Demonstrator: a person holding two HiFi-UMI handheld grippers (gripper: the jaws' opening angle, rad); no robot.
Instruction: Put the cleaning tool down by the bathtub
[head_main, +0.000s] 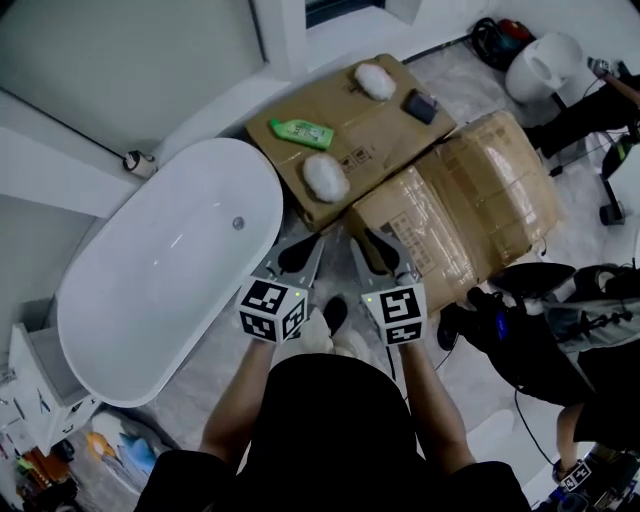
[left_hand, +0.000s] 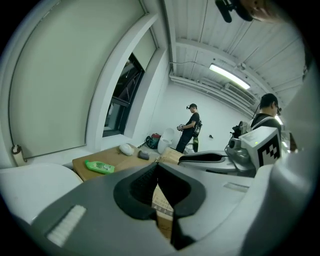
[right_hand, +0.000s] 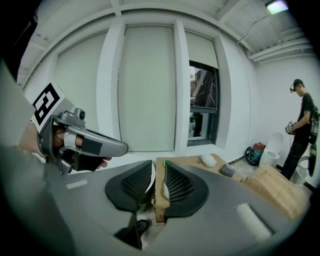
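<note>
A white oval bathtub (head_main: 170, 270) stands at the left. Beside it, on a flat cardboard box (head_main: 385, 135), lie two white fluffy cleaning pads (head_main: 325, 177) (head_main: 375, 80), a green bottle (head_main: 302, 131) and a small dark block (head_main: 420, 105). Both grippers hang side by side above the floor, short of the boxes. My left gripper (head_main: 305, 247) (left_hand: 157, 166) has its tips together with nothing in them. My right gripper (head_main: 372, 242) (right_hand: 158, 169) is open by a narrow gap and holds nothing. The green bottle (left_hand: 100, 166) and one pad (left_hand: 126, 149) also show in the left gripper view.
A second, wrapped cardboard box (head_main: 480, 200) sits right of the first. A person with dark gear (head_main: 560, 320) crouches at the right, and another person (left_hand: 190, 127) stands far off by a white bin (head_main: 545, 65). Clutter (head_main: 60, 450) lies at the tub's near end.
</note>
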